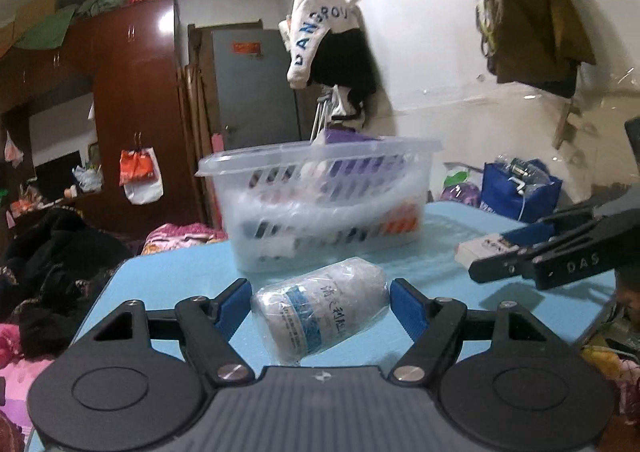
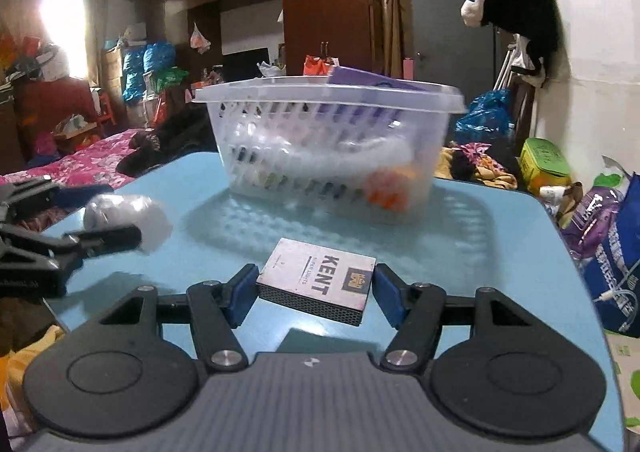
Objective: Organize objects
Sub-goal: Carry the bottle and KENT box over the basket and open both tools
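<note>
A white pill bottle wrapped in clear plastic lies between the pads of my left gripper, which is shut on it just above the blue table. My right gripper is shut on a KENT cigarette box and holds it above the table; its shadow falls below it. A clear slotted plastic basket with several items inside stands at the table's far side, also in the right wrist view. Each gripper shows in the other's view: the right one, the left one.
A bed with pink bedding and dark clothes lies left of the table. Blue bags and a green tin sit on the floor at the right. A wardrobe and a grey door stand behind.
</note>
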